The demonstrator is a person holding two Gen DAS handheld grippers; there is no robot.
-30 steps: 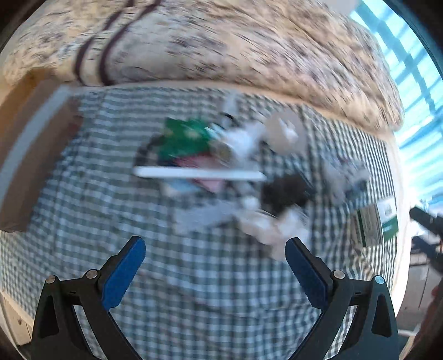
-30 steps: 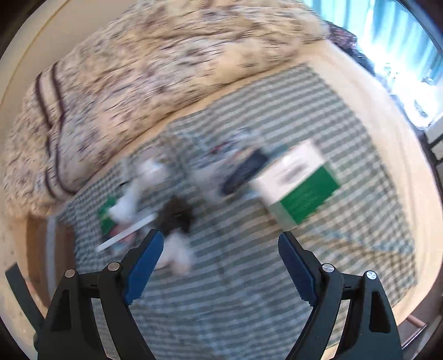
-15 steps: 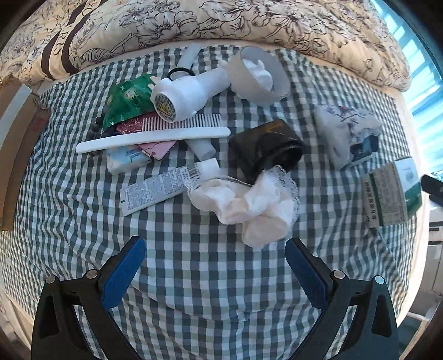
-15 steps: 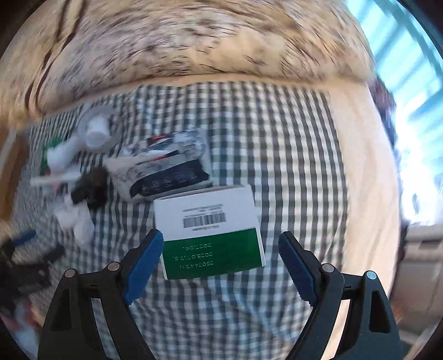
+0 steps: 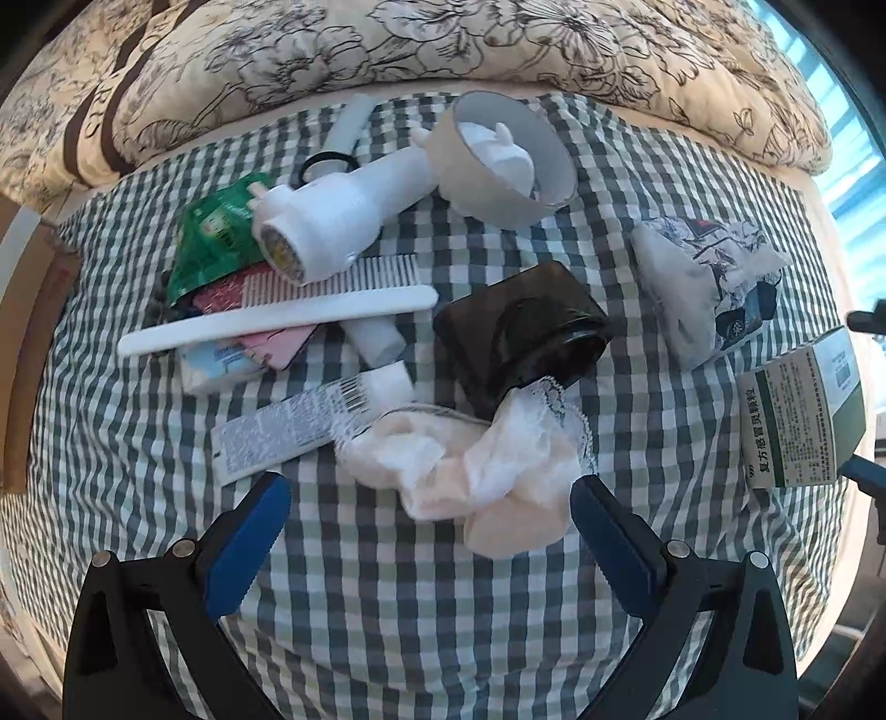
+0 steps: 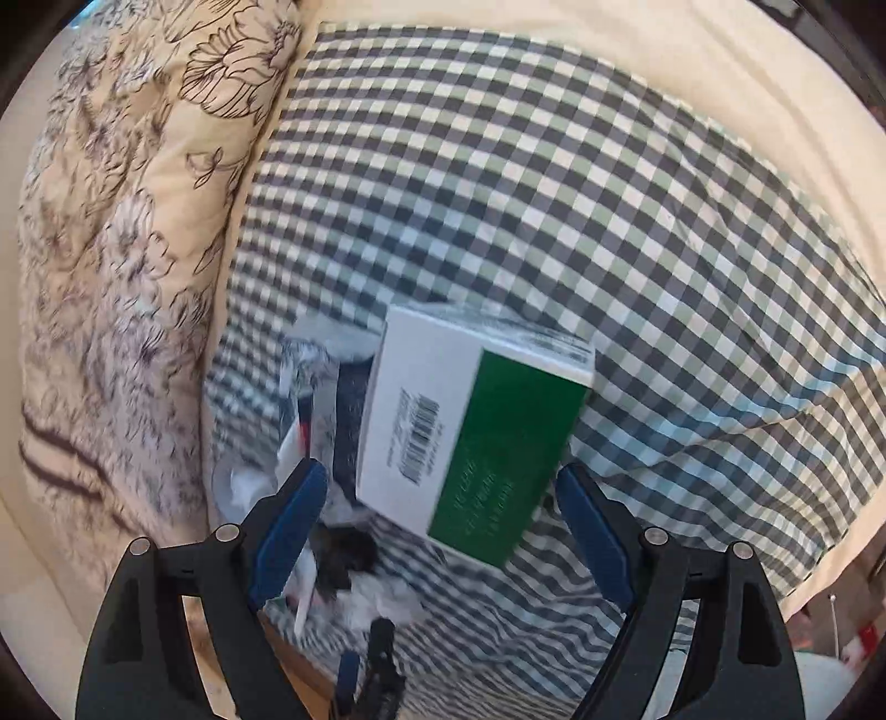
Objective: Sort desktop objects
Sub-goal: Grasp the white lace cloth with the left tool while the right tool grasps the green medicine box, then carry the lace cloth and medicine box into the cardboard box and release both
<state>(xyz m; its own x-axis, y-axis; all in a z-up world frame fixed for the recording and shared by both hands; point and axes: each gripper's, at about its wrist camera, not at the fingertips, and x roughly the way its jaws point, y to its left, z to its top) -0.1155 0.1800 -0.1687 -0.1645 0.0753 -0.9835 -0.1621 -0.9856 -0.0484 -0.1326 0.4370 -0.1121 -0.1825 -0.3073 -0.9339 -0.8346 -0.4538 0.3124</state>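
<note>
In the left wrist view my left gripper (image 5: 426, 509) is open and empty just short of a crumpled cream lace cloth (image 5: 487, 471). Beyond lie a white tube (image 5: 299, 426), a white comb (image 5: 277, 321), a dark brown holder (image 5: 515, 338), a white flashlight (image 5: 338, 221), a tape roll (image 5: 498, 160), a green packet (image 5: 216, 243) and a printed tissue pack (image 5: 703, 282). A green and white medicine box (image 5: 797, 415) lies at the right. In the right wrist view my right gripper (image 6: 437, 526) is open, its fingers either side of that box (image 6: 470, 426), not touching.
Everything lies on a green checked cloth (image 5: 387, 598) over a bed. A floral quilt (image 5: 387, 44) is bunched along the far side and also shows in the right wrist view (image 6: 138, 221). A brown board (image 5: 27, 343) runs along the left edge.
The left gripper has moved closer to the lace cloth. The right gripper has swung round and come down close over the medicine box. Both stay open.
</note>
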